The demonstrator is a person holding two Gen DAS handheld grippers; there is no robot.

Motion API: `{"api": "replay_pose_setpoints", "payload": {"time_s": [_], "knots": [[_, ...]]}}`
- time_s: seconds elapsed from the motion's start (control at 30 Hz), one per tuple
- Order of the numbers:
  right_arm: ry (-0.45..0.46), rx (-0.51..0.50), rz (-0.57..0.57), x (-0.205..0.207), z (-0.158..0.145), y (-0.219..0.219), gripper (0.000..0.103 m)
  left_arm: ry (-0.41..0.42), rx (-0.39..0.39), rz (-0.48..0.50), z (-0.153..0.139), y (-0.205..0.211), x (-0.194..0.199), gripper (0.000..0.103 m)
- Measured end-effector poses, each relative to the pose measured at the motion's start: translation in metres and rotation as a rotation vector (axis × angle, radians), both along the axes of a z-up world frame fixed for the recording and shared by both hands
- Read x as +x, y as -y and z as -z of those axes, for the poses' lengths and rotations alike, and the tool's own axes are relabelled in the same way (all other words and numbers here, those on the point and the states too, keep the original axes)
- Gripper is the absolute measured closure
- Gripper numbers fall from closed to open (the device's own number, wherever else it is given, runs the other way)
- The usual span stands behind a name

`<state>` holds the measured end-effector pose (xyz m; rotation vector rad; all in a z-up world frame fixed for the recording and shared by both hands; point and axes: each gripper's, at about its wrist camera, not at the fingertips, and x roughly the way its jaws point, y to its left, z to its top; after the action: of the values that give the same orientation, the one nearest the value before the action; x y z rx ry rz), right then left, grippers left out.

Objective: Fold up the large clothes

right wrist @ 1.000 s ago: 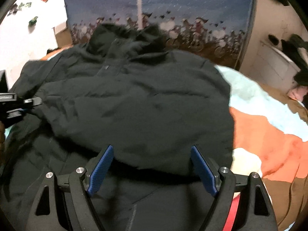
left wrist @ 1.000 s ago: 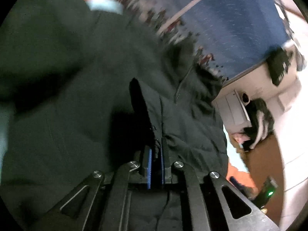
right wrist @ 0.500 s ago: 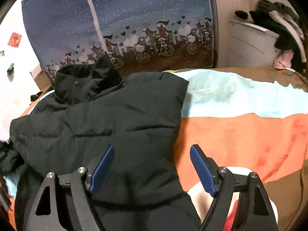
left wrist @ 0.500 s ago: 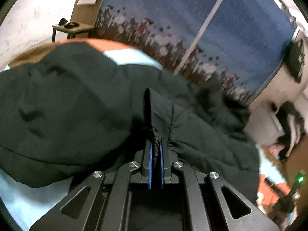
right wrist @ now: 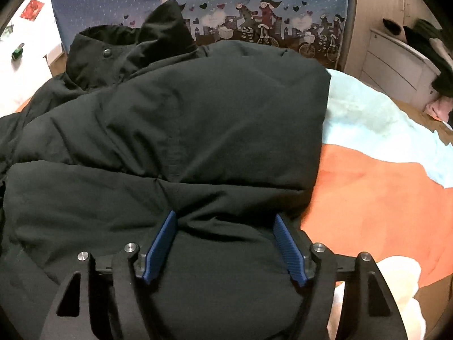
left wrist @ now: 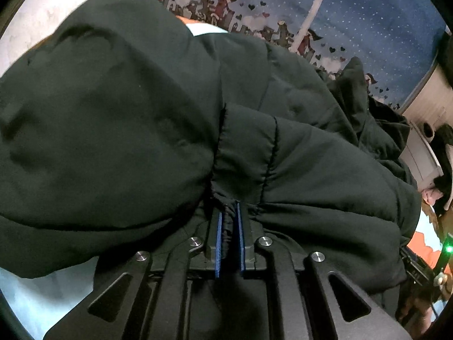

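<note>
Black padded jacket (right wrist: 184, 130) lies bunched on striped orange and pale-blue blanket (right wrist: 376, 175); I count one garment, two grippers. No readable brand or writing anywhere. My left gripper (left wrist: 228, 221) clamps gathered hem seam between blue pads (left wrist: 218, 240). My right gripper (right wrist: 225, 226) spread wide, pads pressing into jacket fabric, nothing pinched. Right view alone shows collar with snap button (right wrist: 107, 53) and white drawers (right wrist: 396, 65). Left view alone shows green light (left wrist: 448, 249). Both show cartoon cyclist curtain (right wrist: 254, 8).

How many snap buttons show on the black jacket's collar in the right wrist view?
1. A single snap button sits on the raised collar of the black jacket, upper left. Folds may hide others.
</note>
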<state>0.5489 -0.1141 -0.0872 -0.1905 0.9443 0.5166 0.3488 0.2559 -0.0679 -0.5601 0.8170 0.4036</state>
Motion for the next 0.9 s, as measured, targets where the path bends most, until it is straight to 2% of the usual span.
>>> {"api": "replay_pose_setpoints", "payload": {"time_s": [0.13, 0.23, 0.3, 0.37, 0.5, 0.63, 0.8, 0.9], "knots": [[0.001, 0.008, 0.004, -0.001, 0.0, 0.001, 0.031, 0.033, -0.023, 0.001, -0.006, -0.005, -0.01, 0.091], [0.002, 0.015, 0.009, -0.003, -0.006, 0.003, 0.028, 0.026, 0.015, -0.013, -0.017, -0.001, -0.024, 0.081], [0.016, 0.036, 0.032, -0.006, -0.017, 0.003, 0.024, 0.04, 0.026, -0.018, -0.025, 0.0, -0.036, 0.065], [0.037, 0.083, 0.025, -0.012, -0.031, -0.004, 0.019, 0.084, 0.016, -0.026, -0.035, -0.001, -0.052, 0.057], [0.079, 0.102, -0.09, -0.029, -0.056, -0.047, 0.011, 0.118, 0.04, -0.088, -0.052, -0.01, -0.09, 0.043], [0.086, 0.12, -0.22, -0.055, -0.07, -0.11, 0.011, 0.112, 0.037, -0.201, -0.063, -0.033, -0.136, 0.043], [0.1, 0.129, -0.355, -0.088, -0.075, -0.184, 0.011, 0.078, 0.011, -0.328, -0.078, -0.081, -0.199, 0.042], [0.114, 0.107, -0.43, -0.104, -0.074, -0.229, 0.011, 0.077, -0.005, -0.429, -0.078, -0.112, -0.237, 0.036]]}}
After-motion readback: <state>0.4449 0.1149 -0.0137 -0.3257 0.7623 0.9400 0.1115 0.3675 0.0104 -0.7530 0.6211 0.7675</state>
